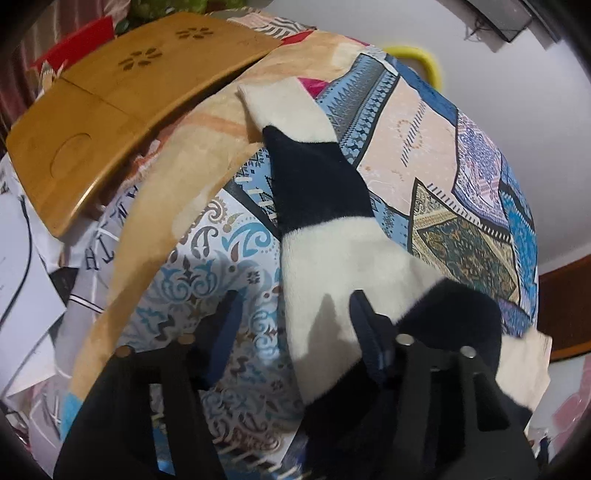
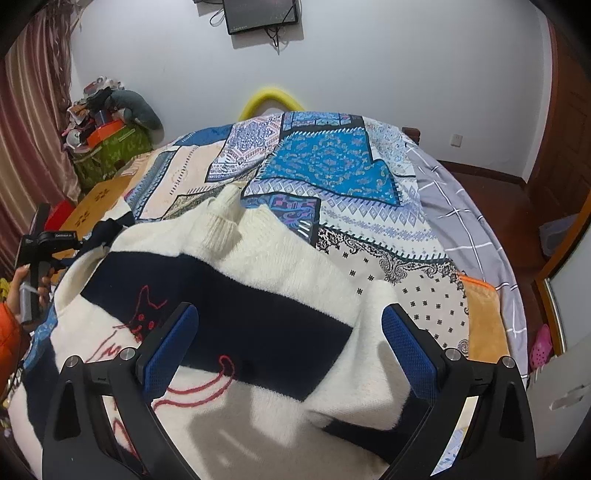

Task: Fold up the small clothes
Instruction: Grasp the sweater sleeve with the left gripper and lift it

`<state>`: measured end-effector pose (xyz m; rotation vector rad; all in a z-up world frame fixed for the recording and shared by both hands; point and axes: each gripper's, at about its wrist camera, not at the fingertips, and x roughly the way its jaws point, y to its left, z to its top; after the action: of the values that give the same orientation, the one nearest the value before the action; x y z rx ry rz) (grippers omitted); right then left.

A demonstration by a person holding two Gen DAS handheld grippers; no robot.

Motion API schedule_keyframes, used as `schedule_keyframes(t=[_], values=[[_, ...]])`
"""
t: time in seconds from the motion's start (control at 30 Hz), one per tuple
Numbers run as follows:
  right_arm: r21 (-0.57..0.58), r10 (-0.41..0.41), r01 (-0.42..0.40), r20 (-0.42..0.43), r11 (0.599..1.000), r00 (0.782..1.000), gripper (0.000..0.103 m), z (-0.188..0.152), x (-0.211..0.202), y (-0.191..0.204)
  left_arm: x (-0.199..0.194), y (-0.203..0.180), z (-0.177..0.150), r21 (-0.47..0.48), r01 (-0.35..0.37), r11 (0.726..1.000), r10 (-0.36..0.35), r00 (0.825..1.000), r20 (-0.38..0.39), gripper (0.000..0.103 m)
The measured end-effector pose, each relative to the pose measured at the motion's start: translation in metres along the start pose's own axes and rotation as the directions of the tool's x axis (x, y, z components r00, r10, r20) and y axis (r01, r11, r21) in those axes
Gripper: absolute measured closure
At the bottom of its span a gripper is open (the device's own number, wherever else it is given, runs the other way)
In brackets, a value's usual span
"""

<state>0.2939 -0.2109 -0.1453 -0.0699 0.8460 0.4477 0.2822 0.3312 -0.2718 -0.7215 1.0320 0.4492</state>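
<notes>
- Right gripper [image 2: 290,341] sits closest in its own view, blue-padded fingers [image 2: 168,349] spread wide apart, nothing btwn them; it hovers just over the sweater's front.
- Sweater [image 2: 258,295] is cream w/ wide navy bands, lying spread on the bed w/ its neck end pointing away toward the far wall. Red outline stitching [image 2: 147,314] on the chest, looks like cat shapes.
- One sleeve [image 1: 317,184] stretches out flat across the quilt in the left wrist view, banded cream/navy/cream, cuff at the far end.
- Left gripper [image 1: 293,321] is low over that sleeve. Fingers parted: right-hand finger [image 1: 364,325] rests on the cream part of the sleeve, the other is over bare quilt beside it. Not clamped on anything.
- In the right wrist view the left gripper's black body shows at far left, held in the person's hand [image 2: 22,291], orange cuff below it.
- Patchwork quilt [image 2: 332,173], blue/beige/white prints, covers the bed; grey checked sheet [image 2: 461,206] shows at its right edge.
- Bamboo lap desk [image 1: 110,96] w/ flower cut-outs lies just beside the bed.
- Yellow curved bar [image 2: 271,98] rises behind the bed's far end; dark screen [image 2: 260,14] mounted on the white wall above.
- Pile of clutter [image 2: 107,122] in the far left corner by the curtain.
</notes>
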Motion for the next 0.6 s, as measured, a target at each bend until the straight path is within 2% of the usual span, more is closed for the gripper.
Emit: schedule_keyframes(t=[0.07,0.13,0.23,0.27,0.3,0.37,0.5,0.6], values=[[0.005,0.001,-0.001,-0.009,1.000,1.000,0.004,-0.001,0.003,-0.002,0.003,-0.002,0.003,-0.006,0.004,1.000,-0.004,1.000,0.005,0.051],[0.011,0.003,-0.003,-0.017,1.000,1.000,0.004,-0.002,0.005,-0.004,0.005,-0.006,0.006,-0.001,0.000,1.000,0.000,1.000,0.016,0.058],[0.022,0.004,-0.004,-0.027,1.000,1.000,0.004,-0.004,0.008,-0.007,0.012,-0.014,0.012,0.008,-0.009,1.000,0.008,1.000,0.012,0.075],[0.025,0.003,-0.002,-0.029,1.000,1.000,0.004,-0.005,0.008,-0.008,0.014,-0.015,0.013,0.012,-0.009,1.000,0.009,1.000,0.008,0.088],[0.026,0.002,-0.001,-0.031,1.000,1.000,0.004,-0.005,0.008,-0.009,0.017,-0.017,0.014,0.020,-0.008,1.000,0.008,1.000,0.000,0.095],[0.029,0.004,-0.003,-0.035,1.000,0.999,0.004,-0.005,0.009,-0.010,0.018,-0.020,0.015,0.039,-0.014,0.999,0.014,1.000,0.002,0.095],[0.028,0.005,-0.004,-0.040,1.000,0.999,0.004,-0.006,0.010,-0.010,0.004,-0.036,0.013,0.140,-0.058,0.988,0.050,0.997,0.058,0.096],[0.024,0.011,-0.010,-0.043,1.000,0.999,0.004,-0.005,0.010,-0.008,-0.019,-0.054,0.009,0.230,-0.053,0.972,0.030,0.994,0.103,0.097]])
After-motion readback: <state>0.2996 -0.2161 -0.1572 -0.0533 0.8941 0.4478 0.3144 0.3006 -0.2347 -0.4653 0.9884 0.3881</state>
